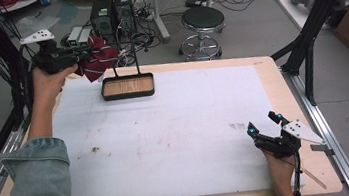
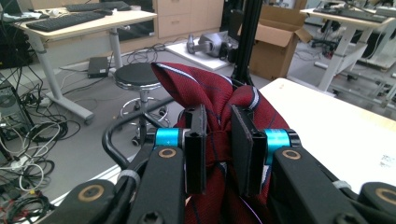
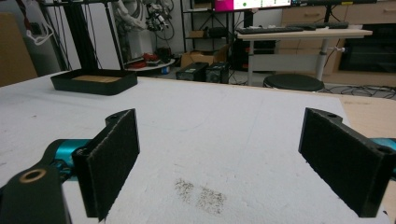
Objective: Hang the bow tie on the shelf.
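Red cloth [image 2: 212,100] — pinched between fingers [image 2: 196,140].

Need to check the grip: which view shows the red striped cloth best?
The left gripper view: the red striped cloth bunches close-up between the left gripper, whose jaws are shut on it. The high view shows it small and distant beside the black tray.

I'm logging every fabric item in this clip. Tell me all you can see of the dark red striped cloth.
The dark red woven cloth with thin white and navy stripes looks like a necktie, silky and bunched into folds. The left gripper is shut on it, black jaws pinching its gathered middle, with fabric bulging above and hanging below. In the high view it is held in the air at the table's far left corner, beside the black rectangular tray with a wood-look floor, near the thin black rack rising from it; contact cannot be told.
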Demonstrator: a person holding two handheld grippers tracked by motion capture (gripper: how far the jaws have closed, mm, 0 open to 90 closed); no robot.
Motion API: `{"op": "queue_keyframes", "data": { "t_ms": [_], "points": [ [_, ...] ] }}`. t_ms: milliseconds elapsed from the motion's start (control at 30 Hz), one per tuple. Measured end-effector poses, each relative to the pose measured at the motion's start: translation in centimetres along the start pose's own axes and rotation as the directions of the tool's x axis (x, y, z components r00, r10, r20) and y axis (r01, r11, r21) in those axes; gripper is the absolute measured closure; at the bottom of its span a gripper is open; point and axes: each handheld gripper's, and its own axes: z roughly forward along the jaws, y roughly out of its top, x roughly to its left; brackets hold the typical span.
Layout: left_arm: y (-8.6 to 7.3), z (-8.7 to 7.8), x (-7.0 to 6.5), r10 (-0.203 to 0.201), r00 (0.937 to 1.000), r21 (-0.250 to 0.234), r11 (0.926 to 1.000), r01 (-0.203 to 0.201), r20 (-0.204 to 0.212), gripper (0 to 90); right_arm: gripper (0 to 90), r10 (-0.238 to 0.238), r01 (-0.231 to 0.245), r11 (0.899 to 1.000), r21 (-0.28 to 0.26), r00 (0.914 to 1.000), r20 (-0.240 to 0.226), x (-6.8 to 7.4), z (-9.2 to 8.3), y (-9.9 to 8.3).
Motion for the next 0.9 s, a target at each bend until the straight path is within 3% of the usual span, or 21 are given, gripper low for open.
{"op": "queue_keyframes", "data": {
  "t_ms": [233, 433, 567, 633, 900],
  "points": [
    [1.7, 0.9, 0.9, -0.019, 0.9998, -0.009, 0.9998, 0.019, 0.004, 75.8, 11.5, 0.001, -0.001, 1.0, 0.001, 1.0, -0.002, -0.1, 0.0, 0.0],
    [2.2, 1.7, 1.8, -0.05, 0.9985, -0.01, 0.9987, 0.05, -0.023, 75.9, 11.5, 0.004, -0.004, 1.0, 0.002, 1.0, -0.005, -0.1, 0.0, 0.0],
    [2.3, 1.7, 2.7, -0.068, 0.9959, 0.007, 0.9976, 0.069, -0.059, 75.8, 11.5, 0.003, -0.003, 1.0, 0.004, 1.0, -0.005, -0.1, 0.1, 0.0],
    [2.1, 1.4, 3.5, -0.096, 0.992, 0.006, 0.9953, 0.097, -0.081, 75.8, 11.5, 0.005, -0.005, 1.0, 0.004, 1.0, -0.006, -0.1, 0.1, 0.0],
    [1.1, 0.7, 4.9, -0.129, 0.9834, 0.01, 0.9913, 0.131, -0.128, 75.8, 11.5, 0.005, -0.005, 1.0, 0.006, 1.0, -0.008, -0.1, 0.1, 0.0]
  ]
}}
